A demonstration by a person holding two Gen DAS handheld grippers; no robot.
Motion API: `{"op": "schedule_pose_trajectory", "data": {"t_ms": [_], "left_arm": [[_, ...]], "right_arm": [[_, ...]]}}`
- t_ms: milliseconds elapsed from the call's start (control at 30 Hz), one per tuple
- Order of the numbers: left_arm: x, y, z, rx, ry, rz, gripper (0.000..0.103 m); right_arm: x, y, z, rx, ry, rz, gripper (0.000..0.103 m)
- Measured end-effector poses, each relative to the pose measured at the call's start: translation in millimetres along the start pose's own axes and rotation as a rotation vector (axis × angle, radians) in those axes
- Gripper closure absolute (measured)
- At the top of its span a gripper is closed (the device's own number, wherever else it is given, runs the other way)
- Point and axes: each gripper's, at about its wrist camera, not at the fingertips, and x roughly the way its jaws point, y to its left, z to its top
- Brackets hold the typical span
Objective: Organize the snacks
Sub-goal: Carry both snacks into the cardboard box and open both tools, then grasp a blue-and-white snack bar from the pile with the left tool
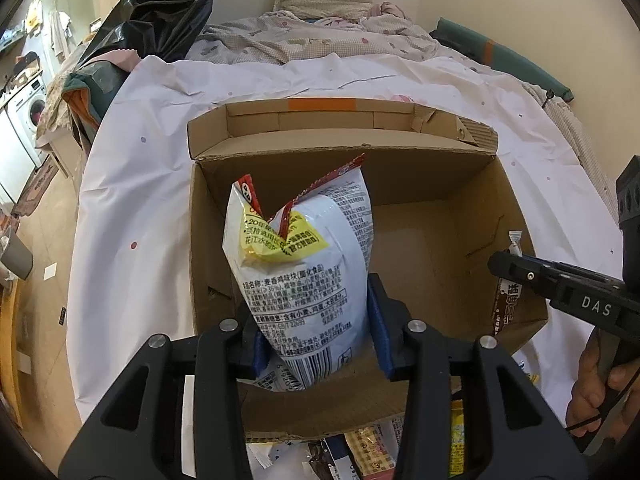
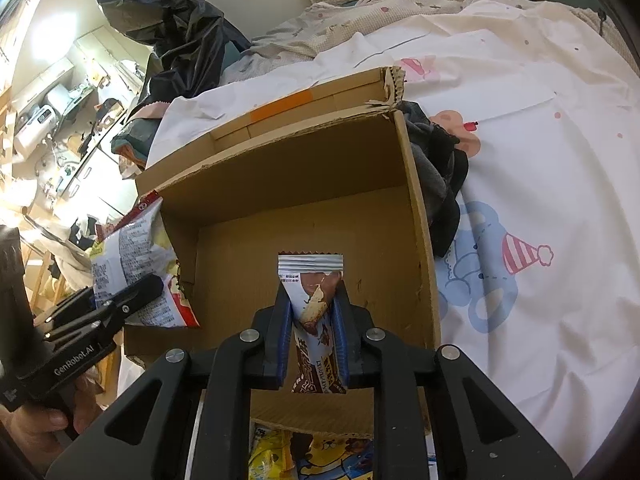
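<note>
Left tool grips chip bag — over cardboard box.

Matt corrugated cardboard box; glossy plastic snack bag; soft cotton sheet.

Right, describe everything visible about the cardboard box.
The open brown corrugated cardboard box sits on a white printed bedsheet. Its far flap stands folded back, bearing an orange tape strip; one corner is torn. The floor looks bare. The left claw holds a white snack bag over its left side, the right claw a brown wrapper inside.
</note>
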Motion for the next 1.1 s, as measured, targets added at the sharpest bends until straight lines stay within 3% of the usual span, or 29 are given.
{"op": "schedule_pose_trajectory", "data": {"t_ms": [133, 233, 267, 300, 333, 367, 400, 900, 1100], "left_arm": [[-1, -2, -2, 0.009, 0.001, 0.003, 0.060], [-5, -4, -2, 0.019, -0.019, 0.014, 0.036], [-6, -4, -2, 0.016, -0.027, 0.013, 0.024], [-8, -3, -1, 0.010, -0.038, 0.012, 0.015], [-10, -2, -1, 0.007, -0.044, 0.014, 0.013], [-11, -2, 0, 0.004, -0.049, 0.014, 0.013], [-12, -1, 0, 0.002, -0.049, 0.013, 0.013], [-22, 10, -6, -0.029, -0.064, 0.022, 0.013], [-36, 13, -12, -0.013, -0.086, 0.043, 0.013]], "right_arm": [[0, 1, 0, -0.007, -0.006, 0.000, 0.081], [0, 1, 1, 0.000, -0.005, -0.008, 0.079], [0, 1, 1, 0.003, -0.003, -0.012, 0.072], [0, 0, 1, 0.009, -0.005, -0.017, 0.058], [-1, 0, 1, 0.013, -0.011, -0.018, 0.047], [-3, 0, 0, 0.014, -0.019, -0.018, 0.030], [-7, 0, 0, 0.014, -0.047, -0.019, 0.025], [-20, 2, 3, 0.017, -0.085, -0.010, 0.024], [-26, 5, -5, -0.008, -0.093, -0.058, 0.025]]}}
